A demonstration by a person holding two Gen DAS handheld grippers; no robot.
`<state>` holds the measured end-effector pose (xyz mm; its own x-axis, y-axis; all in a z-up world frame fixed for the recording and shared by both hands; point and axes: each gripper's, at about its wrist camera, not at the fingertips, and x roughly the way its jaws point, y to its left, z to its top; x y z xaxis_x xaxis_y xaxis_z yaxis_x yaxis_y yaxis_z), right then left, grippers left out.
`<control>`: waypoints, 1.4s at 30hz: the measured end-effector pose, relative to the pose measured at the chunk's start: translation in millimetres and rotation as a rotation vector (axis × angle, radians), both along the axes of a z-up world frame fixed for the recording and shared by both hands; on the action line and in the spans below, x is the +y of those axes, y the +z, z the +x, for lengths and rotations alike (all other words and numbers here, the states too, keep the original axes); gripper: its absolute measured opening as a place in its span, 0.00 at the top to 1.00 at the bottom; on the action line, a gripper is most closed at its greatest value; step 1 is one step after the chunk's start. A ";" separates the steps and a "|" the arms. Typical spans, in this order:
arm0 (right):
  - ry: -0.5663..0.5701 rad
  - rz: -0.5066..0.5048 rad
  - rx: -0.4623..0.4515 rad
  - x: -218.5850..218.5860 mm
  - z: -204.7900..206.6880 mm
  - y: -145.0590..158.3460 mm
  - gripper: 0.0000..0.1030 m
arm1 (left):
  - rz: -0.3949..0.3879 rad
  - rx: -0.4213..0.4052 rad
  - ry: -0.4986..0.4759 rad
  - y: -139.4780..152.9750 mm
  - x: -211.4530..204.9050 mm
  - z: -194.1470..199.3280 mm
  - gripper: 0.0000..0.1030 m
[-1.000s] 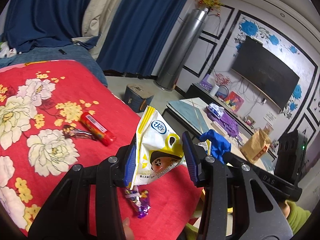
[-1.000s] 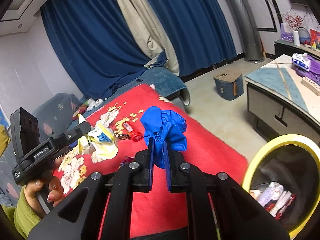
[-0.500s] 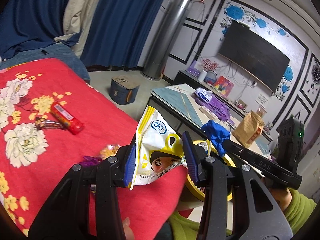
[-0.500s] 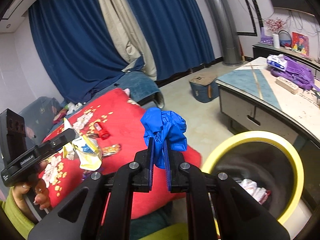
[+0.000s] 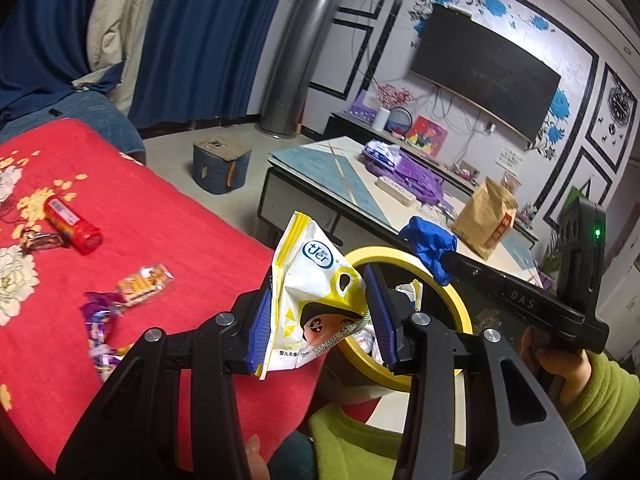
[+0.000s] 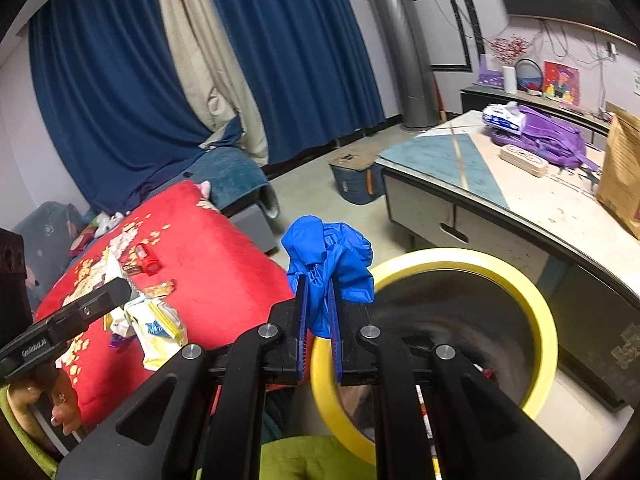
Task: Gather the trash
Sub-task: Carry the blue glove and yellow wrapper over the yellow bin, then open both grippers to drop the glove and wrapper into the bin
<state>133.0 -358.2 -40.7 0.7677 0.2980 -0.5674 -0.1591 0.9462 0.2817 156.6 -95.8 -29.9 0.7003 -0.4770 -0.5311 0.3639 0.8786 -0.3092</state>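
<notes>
Bin (image 6: 532,300) lies just ahead, below both — right hand-held gripper (image 6: 318,322) pinching blue glove (image 6: 328,256) nearer; left hand-held gripper (image 5: 316,320) clamps snack wrapper (image 5: 316,280).

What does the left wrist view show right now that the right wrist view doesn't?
Only the left wrist view shows the dark wall-mounted television screen whole, the crumpled purple foil wrappers clearly, and the left gripper clamping the white-and-yellow snack packet. Only the right wrist view shows the right gripper shut on the crumpled blue plastic glove close up. Both show the yellow-rimmed trash bin, the red flowered blanket and the red cylindrical tube.
</notes>
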 end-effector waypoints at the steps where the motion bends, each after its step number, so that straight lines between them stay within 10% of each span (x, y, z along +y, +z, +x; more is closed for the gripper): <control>1: -0.007 0.001 0.002 -2.9 0.1 -0.8 0.91 | 0.002 0.001 -0.006 -0.2 -4.4 0.7 0.66; 29: -0.191 -0.009 0.146 -73.2 10.9 -46.8 0.90 | 0.167 0.054 -0.228 -64.4 -122.7 37.3 0.64; 38: -0.227 0.012 0.154 -82.6 13.3 -50.2 0.74 | 0.167 0.087 -0.250 -75.9 -131.4 45.3 0.63; 42: -0.248 0.018 0.154 -87.2 13.0 -50.7 0.63 | 0.166 0.089 -0.257 -76.8 -133.1 45.1 0.47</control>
<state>146.0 -445.5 -91.3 0.7237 0.1227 -0.6791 0.1224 0.9456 0.3013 201.7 -228.9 -106.8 0.5157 -0.5335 -0.6704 0.5582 0.8028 -0.2095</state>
